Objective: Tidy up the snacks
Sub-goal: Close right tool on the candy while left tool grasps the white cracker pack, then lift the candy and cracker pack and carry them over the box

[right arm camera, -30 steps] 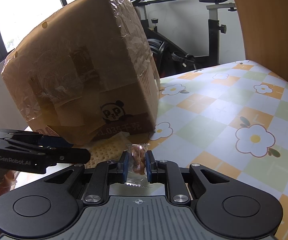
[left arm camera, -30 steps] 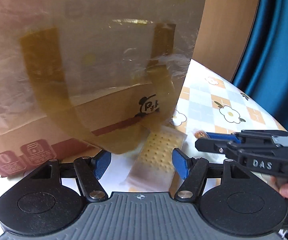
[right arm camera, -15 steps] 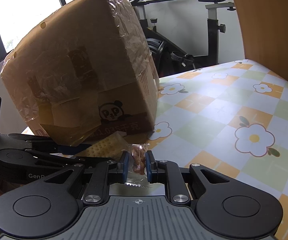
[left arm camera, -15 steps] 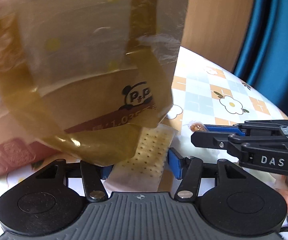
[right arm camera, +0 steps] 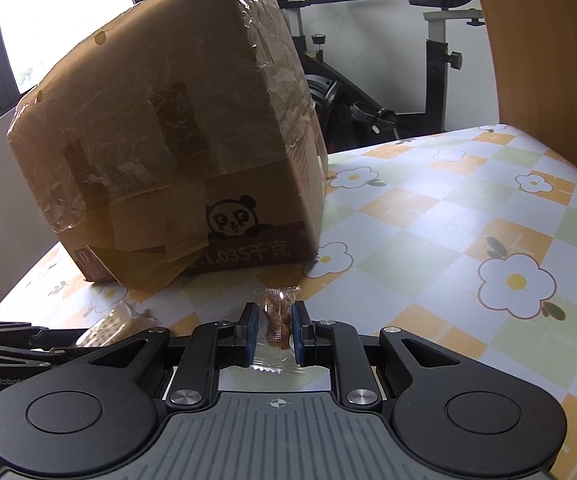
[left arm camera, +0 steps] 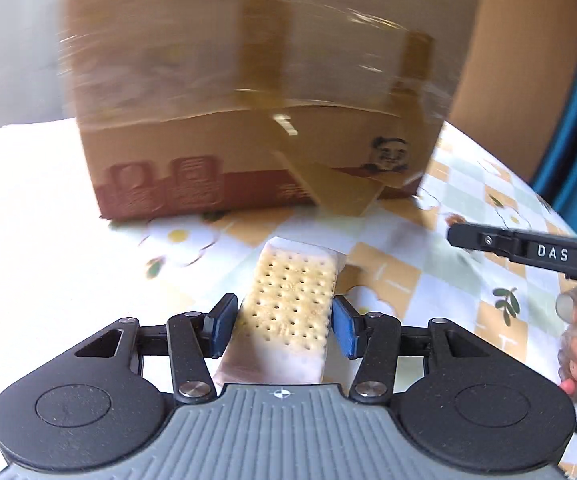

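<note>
left wrist: left gripper jaws pinching cracker pack, box far on bench | right wrist: right gripper jaws pinching small snack, box front-left | progress: both snacks held, neither placed; box looks taped shut

The cardboard box bears a panda logo whose eyes read as two letters "P", and below it, on the dark red band along the bottom edge, "1.035千克". A small label at the box's lower left corner shows what looks like "0". In the left wrist view the right gripper carries the white letters "DAS". In the right wrist view the left gripper carries "GenRobot", cut off by the nearer gripper. The icons on the box's red band in the left wrist view are too blurred to read.
</note>
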The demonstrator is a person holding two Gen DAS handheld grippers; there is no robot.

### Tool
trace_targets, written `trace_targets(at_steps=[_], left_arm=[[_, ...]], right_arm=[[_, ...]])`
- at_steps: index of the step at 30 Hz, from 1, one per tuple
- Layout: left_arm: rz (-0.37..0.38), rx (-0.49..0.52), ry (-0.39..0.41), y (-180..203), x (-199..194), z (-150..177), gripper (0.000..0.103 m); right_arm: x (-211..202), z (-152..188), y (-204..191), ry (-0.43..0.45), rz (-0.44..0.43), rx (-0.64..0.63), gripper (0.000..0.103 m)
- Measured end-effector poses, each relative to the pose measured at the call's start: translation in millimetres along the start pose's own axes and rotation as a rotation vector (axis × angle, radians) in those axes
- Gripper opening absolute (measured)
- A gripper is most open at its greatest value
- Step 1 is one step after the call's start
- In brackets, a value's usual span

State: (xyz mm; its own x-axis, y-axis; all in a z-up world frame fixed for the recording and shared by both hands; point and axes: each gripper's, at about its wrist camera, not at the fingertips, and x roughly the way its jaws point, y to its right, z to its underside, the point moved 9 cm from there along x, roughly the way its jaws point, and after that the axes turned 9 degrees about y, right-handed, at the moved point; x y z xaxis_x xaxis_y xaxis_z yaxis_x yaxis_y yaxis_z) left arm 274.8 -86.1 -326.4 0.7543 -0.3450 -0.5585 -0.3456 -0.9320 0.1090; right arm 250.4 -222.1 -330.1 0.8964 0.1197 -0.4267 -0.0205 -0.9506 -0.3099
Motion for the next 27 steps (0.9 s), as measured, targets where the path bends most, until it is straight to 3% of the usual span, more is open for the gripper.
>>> trace_targets(at_steps=[15, 27], left_arm=[[-0.076, -0.161, 0.038, -42.4, -33.3, -1.7, 0.053], [-0.078, -0.177, 0.171, -48.7, -67.0, -32.7, 0.053]], right_arm=[[5.1, 3.0, -5.1, -0.033, 0.013, -0.051, 0.016], [-11.9, -6.5, -4.5, 0.02, 0.038, -0.051, 0.016]])
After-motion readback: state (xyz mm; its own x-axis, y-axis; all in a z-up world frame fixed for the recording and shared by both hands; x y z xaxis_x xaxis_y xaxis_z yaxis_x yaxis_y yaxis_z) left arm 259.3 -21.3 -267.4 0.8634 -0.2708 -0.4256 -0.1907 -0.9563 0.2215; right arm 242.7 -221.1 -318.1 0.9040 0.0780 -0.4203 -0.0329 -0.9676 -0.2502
